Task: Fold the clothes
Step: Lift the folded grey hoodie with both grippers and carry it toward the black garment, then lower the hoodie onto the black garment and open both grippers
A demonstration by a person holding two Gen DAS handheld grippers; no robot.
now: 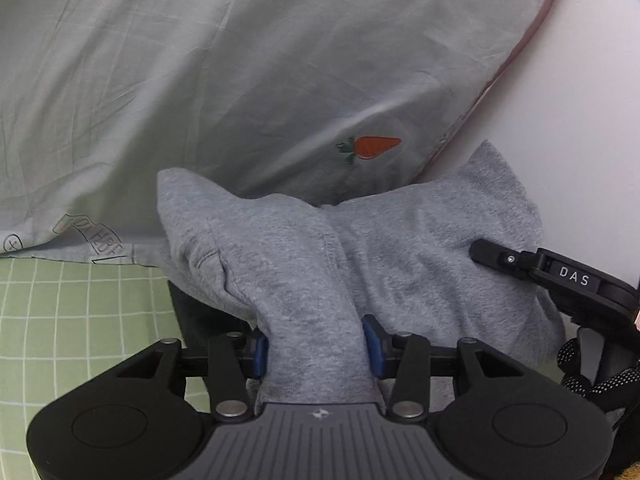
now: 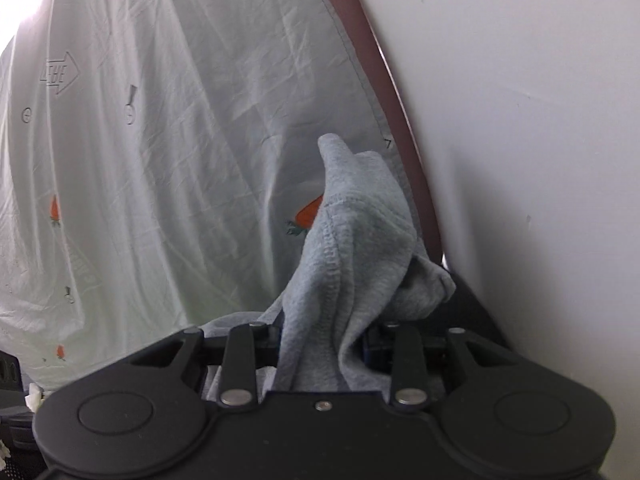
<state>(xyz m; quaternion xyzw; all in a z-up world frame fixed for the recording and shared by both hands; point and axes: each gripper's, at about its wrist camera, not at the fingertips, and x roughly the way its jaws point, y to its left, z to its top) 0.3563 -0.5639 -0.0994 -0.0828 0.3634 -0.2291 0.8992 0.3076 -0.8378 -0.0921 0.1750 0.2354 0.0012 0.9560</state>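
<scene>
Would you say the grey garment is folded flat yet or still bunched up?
Still bunched: the grey garment rises in rumpled peaks between the left gripper pads and drapes through the right gripper, not lying flat.

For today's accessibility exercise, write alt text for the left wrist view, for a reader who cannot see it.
A bunched grey garment sits between the blue pads of the left gripper, while the right gripper reaches in from the right edge. Behind lies a pale sheet printed with a carrot.
</scene>
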